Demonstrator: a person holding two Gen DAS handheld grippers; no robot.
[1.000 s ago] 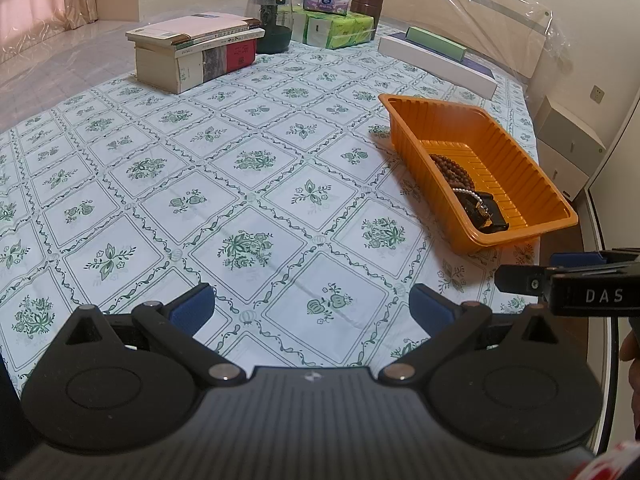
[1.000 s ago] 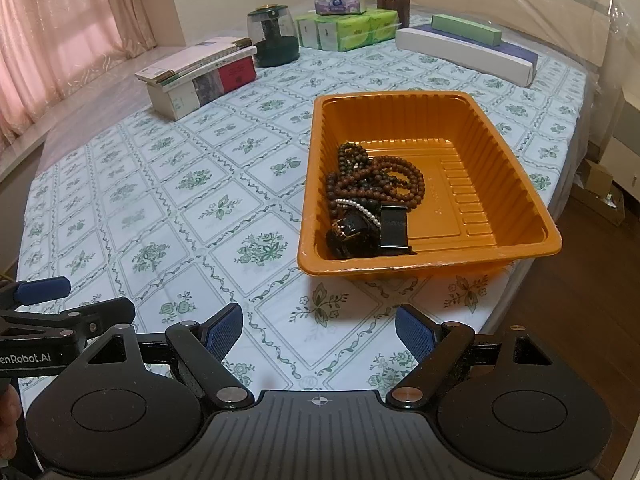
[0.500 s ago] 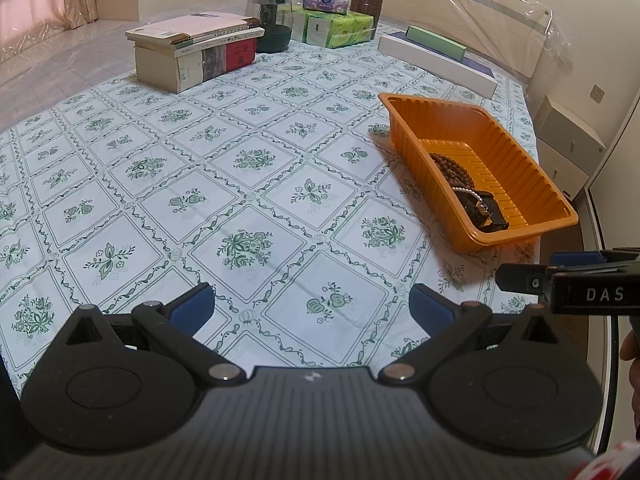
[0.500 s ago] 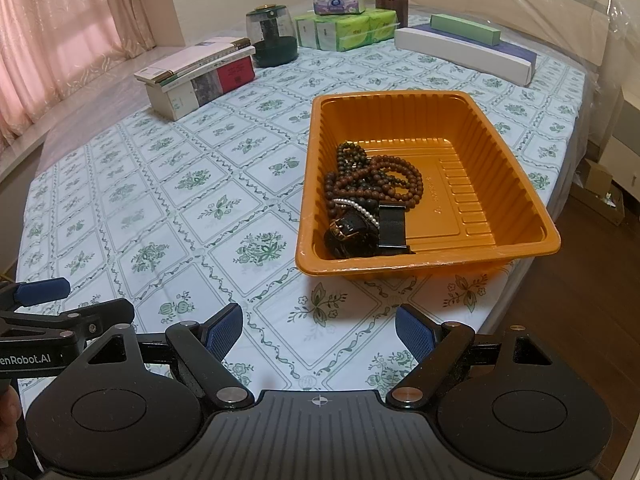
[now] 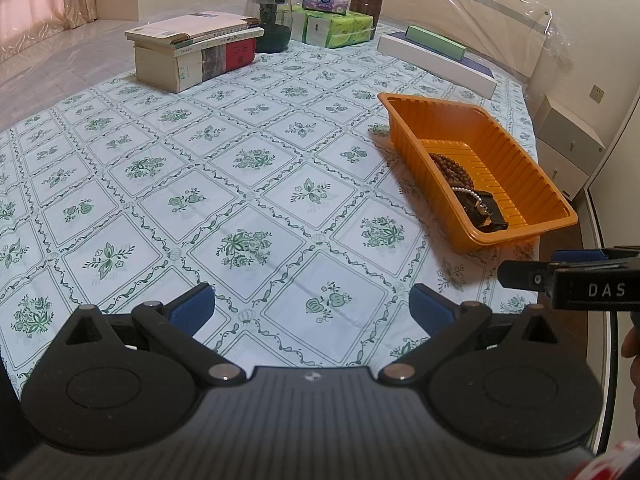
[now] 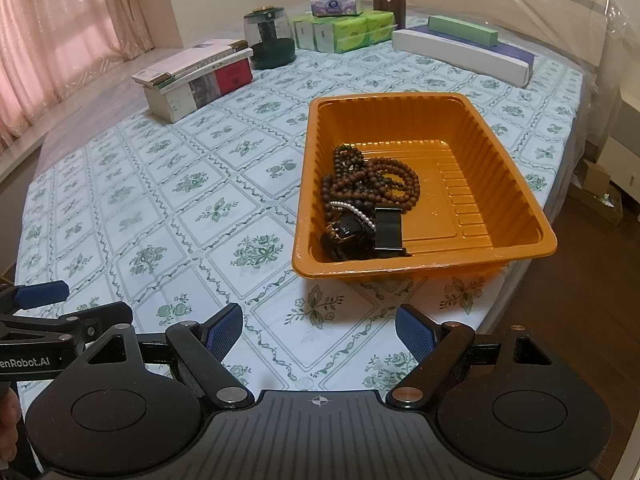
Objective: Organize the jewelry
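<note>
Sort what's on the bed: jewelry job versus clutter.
Job: orange tray, brown beads, pearl strand, black watch.
Clutter: books, jar, tissue packs, long boxes.

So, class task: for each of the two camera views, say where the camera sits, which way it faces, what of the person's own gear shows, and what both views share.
Left wrist view: on the left gripper, facing across the patterned tablecloth toward the stacked books; its open blue fingers show, with the right gripper at the right edge.
Right wrist view: on the right gripper, facing the orange tray of jewelry; the left gripper shows at lower left.
Shared: tray, jewelry, books, tablecloth.
</note>
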